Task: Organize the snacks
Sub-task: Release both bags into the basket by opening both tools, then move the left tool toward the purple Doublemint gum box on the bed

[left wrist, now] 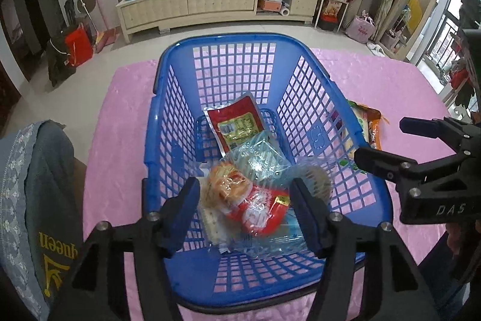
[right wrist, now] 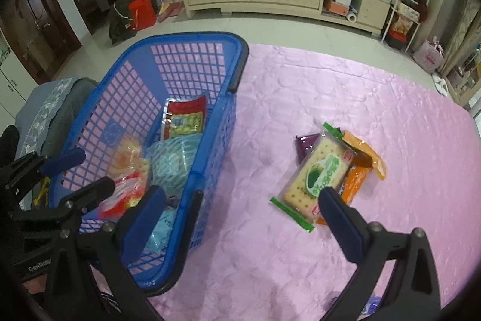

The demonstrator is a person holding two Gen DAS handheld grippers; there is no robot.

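Over the near end of the blue plastic lattice basket [left wrist: 168, 116] the left gripper [left wrist: 245, 206] hangs with fingers spread wide, gripping nothing. Below it lie a red-and-clear wrapped snack [left wrist: 255, 209], a pale blue clear packet [left wrist: 258, 158] and, farthest, one red flat pouch [left wrist: 237, 122], long axis running away from the camera. The right gripper [right wrist: 240, 200] gapes empty over the pink cloth [right wrist: 330, 86]. Beyond, three packets: the green-edged cracker pack [right wrist: 315, 179] lies diagonally atop an orange one [right wrist: 357, 179] and a purple one [right wrist: 306, 145].
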